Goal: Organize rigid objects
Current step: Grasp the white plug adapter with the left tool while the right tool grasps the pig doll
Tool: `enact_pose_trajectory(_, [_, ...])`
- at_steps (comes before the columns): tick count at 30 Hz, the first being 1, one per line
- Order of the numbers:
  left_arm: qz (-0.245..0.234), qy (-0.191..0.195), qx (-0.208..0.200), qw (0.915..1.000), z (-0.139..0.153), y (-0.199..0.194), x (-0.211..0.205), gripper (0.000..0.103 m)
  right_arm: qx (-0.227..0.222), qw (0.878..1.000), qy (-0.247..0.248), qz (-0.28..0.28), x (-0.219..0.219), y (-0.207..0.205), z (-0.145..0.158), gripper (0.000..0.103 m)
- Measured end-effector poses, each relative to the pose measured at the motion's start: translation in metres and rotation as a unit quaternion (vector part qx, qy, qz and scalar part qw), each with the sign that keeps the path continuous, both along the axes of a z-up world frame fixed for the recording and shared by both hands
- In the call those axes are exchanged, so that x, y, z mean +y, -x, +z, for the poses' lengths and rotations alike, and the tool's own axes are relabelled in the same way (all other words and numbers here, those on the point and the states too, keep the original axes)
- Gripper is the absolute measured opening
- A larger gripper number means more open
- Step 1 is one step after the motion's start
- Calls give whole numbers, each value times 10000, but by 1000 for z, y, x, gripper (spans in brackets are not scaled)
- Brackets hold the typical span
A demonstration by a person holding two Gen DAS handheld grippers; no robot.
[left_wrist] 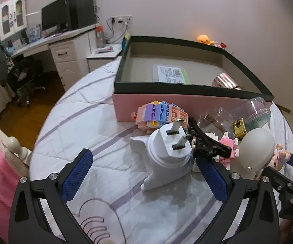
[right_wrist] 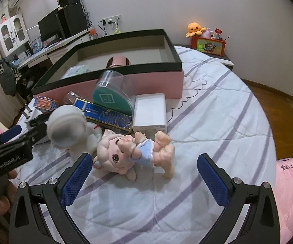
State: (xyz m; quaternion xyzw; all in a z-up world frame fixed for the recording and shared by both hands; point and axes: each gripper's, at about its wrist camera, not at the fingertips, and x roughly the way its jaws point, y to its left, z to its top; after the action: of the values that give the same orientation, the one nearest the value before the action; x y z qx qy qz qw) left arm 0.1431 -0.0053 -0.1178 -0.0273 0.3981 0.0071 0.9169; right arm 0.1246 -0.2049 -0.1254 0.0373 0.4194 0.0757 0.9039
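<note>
Pink box (left_wrist: 166, 105) (black-rimmed) holds a labelled packet (left_wrist: 170, 74) and a rose-gold cylinder (left_wrist: 225, 82); left gripper (left_wrist: 146, 174) and right gripper (right_wrist: 144, 179) both gape, empty.

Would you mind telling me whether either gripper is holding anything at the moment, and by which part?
Nothing is held. The left gripper is open, its jaws either side of the white plug without clamping it; the right gripper is open before the doll.

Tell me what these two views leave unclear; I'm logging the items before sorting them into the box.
- Shiny pink cylinder in the box: left wrist view, lower part hidden by the near wall.
- Label on the box floor: text too small.
- Doll: left wrist view, mostly behind the white dome.
- Building-block toy: right wrist view, partly hidden by clutter.
</note>
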Motion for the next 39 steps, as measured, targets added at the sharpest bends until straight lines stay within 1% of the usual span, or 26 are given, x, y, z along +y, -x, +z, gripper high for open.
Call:
enact_pose_trajectory(1, [-34,104,31,9999,-1,-2,2,94,-1,10000,-46,52,0,-1,-2,101])
enact_pose_trajectory(2, [-93,244,64,9996,-3,-3,4,91,3,9998,-141,141,0,-2,-3,96])
enact_pose_trajectory(3, [-167,315,120,9993,-4,-3,5,77,-1,9996,-188,200,1,-2,-3,93])
enact_pose_trajectory(4, [-232,329,201,9990,-7,-4,5,69,-20,9995,-197,255,3,0,-2,86])
enact_pose_trajectory(5, [-249,322,213,9989,-8,-3,5,69,-45,9991,-226,354,6,1,-1,78])
enact_pose_trajectory(7, [-348,444,202,9982,-7,0,7,54,-65,9991,-152,383,8,4,1,76])
enact_pose_trajectory(10, [-383,411,174,9983,-6,9,9,54,-20,9987,-304,402,0,5,2,75])
enact_pose_trajectory(13, [-371,393,149,9984,-4,17,12,54,-40,9987,-296,414,-2,10,5,74])
enact_pose_trajectory(17, [-322,399,115,9986,1,27,19,54,-160,9983,-353,429,-5,15,15,53])
enact_pose_trajectory(19, [-314,381,115,9987,2,29,22,54,-140,9985,-316,433,-4,14,16,53])
enact_pose_trajectory(22, [-323,331,122,9989,2,35,22,54,-102,9986,-362,378,-4,13,14,54])
enact_pose_trajectory(24, [-329,309,141,9989,2,35,20,54,-87,9986,-344,393,0,12,13,63])
enact_pose_trajectory(26, [-334,275,153,9989,1,35,19,54,-40,9989,-258,388,3,7,8,75])
enact_pose_trajectory(28, [-357,268,153,9989,0,37,19,54,-14,9990,-220,395,6,2,3,78])
enact_pose_trajectory(30, [-400,308,155,9986,-2,40,19,52,8,9984,-302,473,8,-1,-3,74])
enact_pose_trajectory(33, [-359,404,119,9985,-1,45,23,51,22,9976,-343,597,9,0,-3,55])
enact_pose_trajectory(34, [-343,411,107,9985,-1,46,24,51,33,9976,-324,607,10,2,-2,51])
enact_pose_trajectory(39, [-361,407,70,9985,1,56,24,51,25,9973,-416,609,5,11,0,49])
